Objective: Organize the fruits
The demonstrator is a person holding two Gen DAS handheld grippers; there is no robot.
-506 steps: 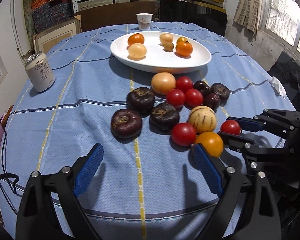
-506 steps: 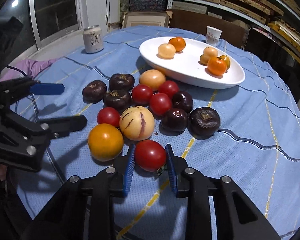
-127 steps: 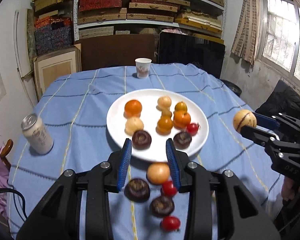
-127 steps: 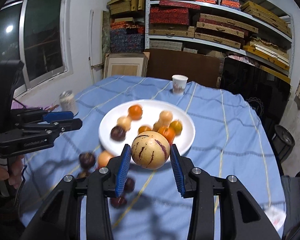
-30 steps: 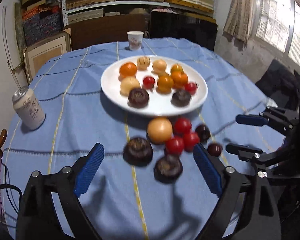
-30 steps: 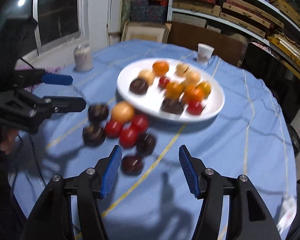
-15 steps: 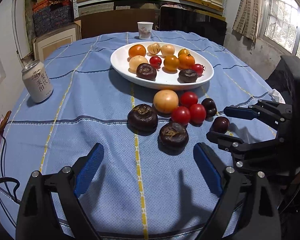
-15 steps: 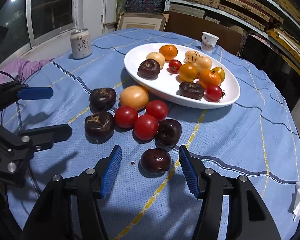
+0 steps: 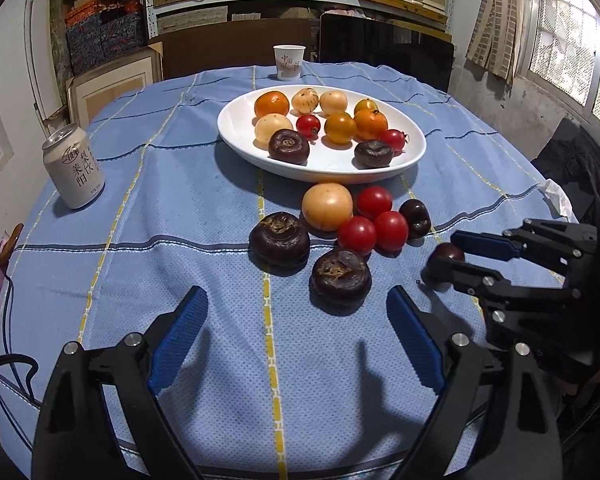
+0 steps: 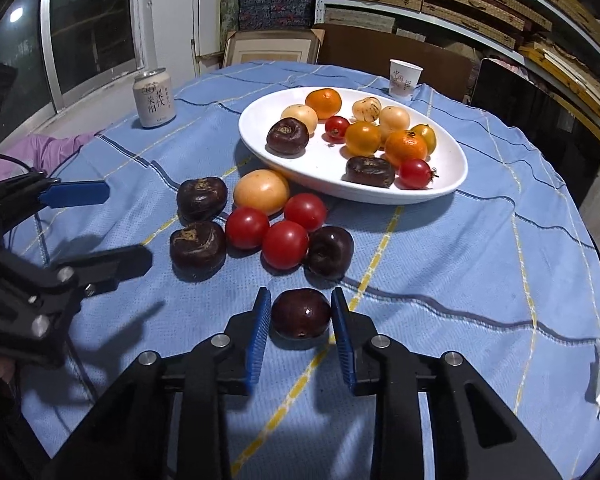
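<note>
A white plate at the table's middle holds several orange, yellow, red and dark fruits. In front of it lie a pale orange fruit, three red tomatoes and dark purple fruits. A small dark plum rests on the blue cloth, apart from the group. My right gripper is closing on it, and its blue pads press both of its sides. My left gripper stands wide open with nothing between its fingers, just before the nearest dark fruit.
A drink can stands at the table's left, a paper cup behind the plate. A crumpled tissue lies at the right edge. Shelves of boxes and a dark chair back stand behind the table.
My right gripper's jaws have come together from half open onto the dark plum. The left gripper has stayed wide open in place.
</note>
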